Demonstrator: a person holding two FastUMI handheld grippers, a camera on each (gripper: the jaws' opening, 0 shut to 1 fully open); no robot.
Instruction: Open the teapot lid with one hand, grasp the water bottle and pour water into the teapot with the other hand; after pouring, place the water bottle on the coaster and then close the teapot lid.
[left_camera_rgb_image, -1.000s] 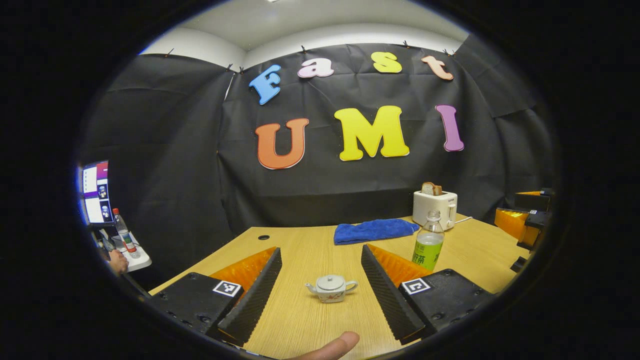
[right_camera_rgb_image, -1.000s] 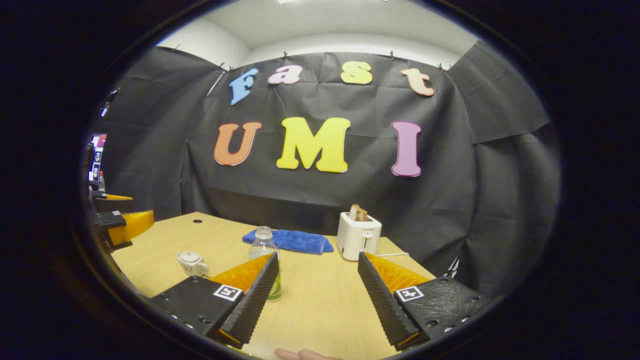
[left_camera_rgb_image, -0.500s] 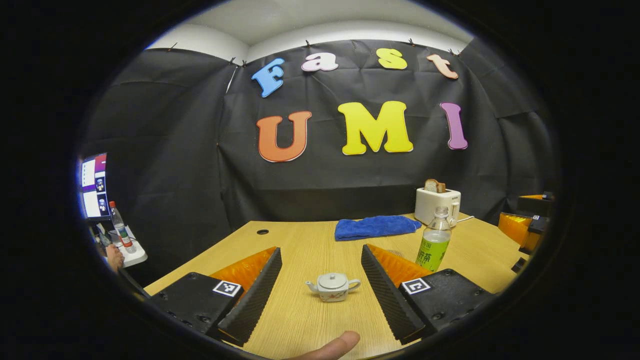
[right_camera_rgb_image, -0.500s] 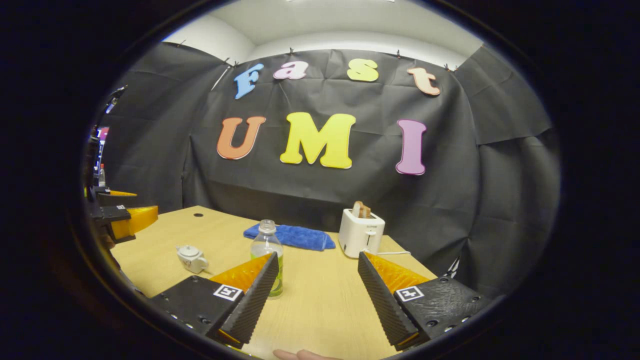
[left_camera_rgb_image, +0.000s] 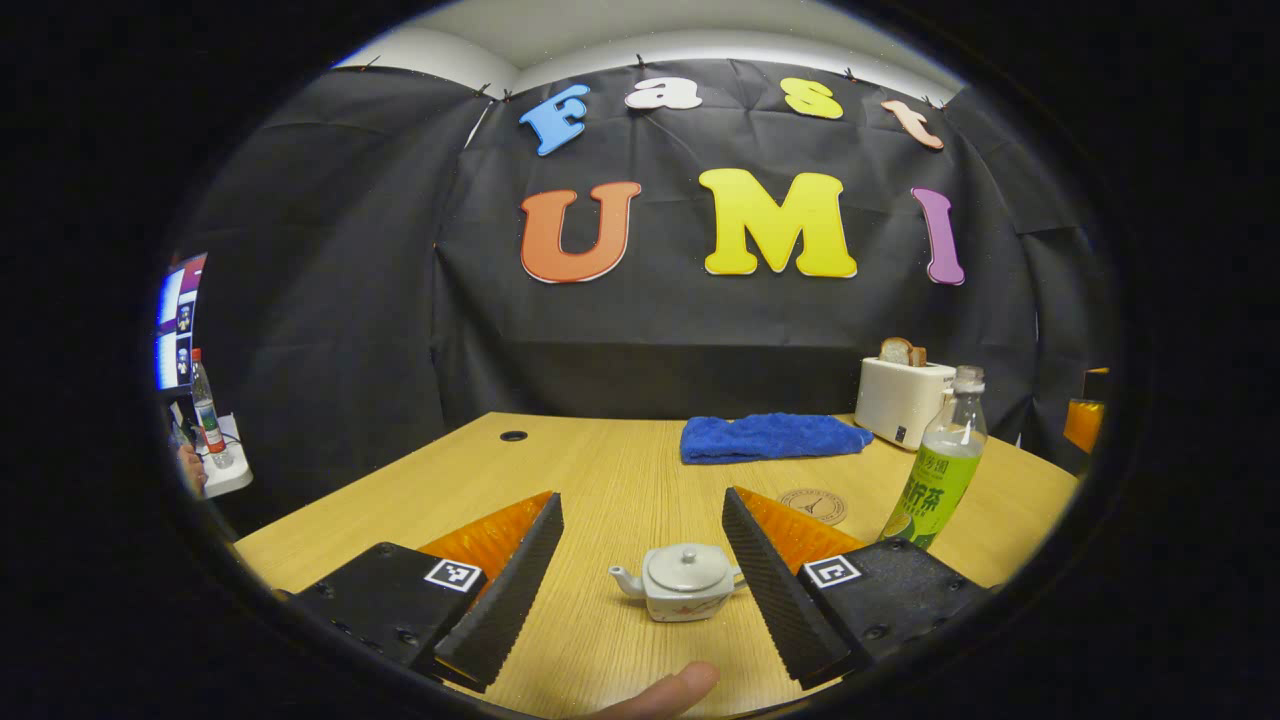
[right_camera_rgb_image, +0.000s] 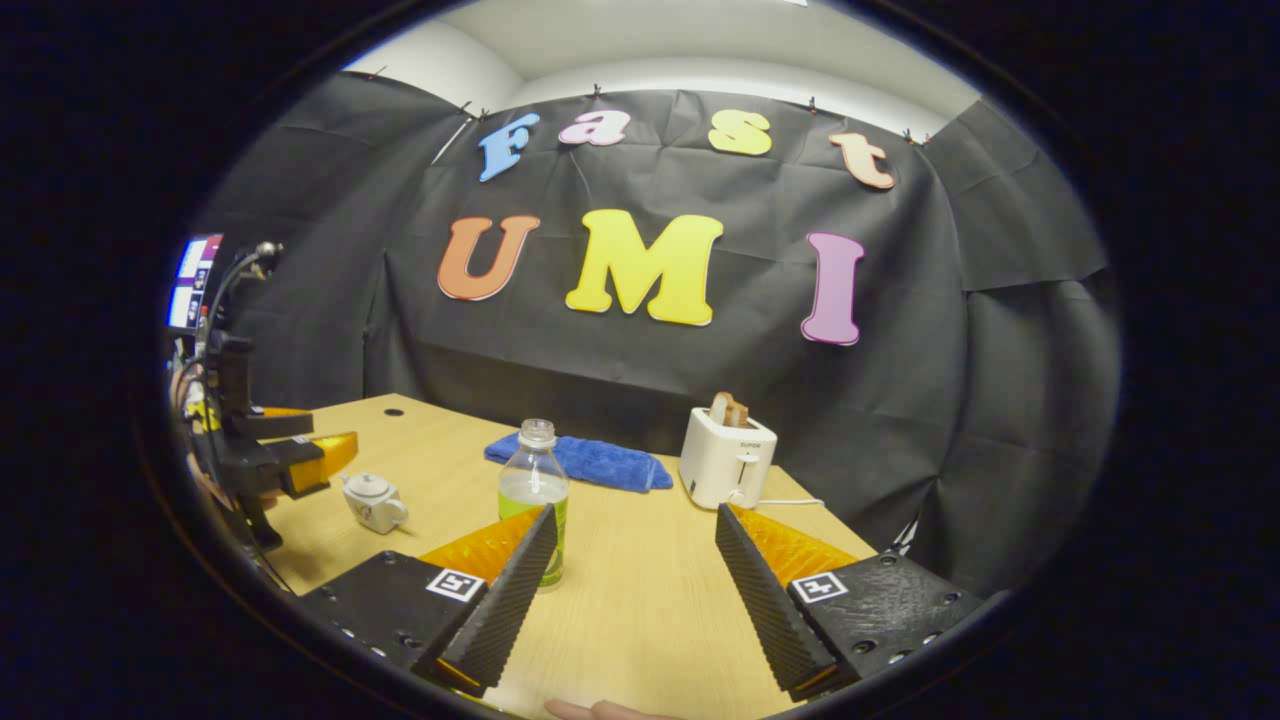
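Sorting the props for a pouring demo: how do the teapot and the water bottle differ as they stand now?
The teapot is squat and opaque white, with spout and handle; the water bottle is tall, clear and green-labelled. The teapot's lid is on; the water bottle seems uncapped. The teapot sits between the left gripper's open fingers; the water bottle stands beside the right gripper's. Both stand upright on the table.

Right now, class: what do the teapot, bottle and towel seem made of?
Teapot: likely glazed ceramic, white and glossy with a small painted mark. Bottle: clear plastic probably, see-through above its label. Towel: soft cloth, fuzzy and rumpled.
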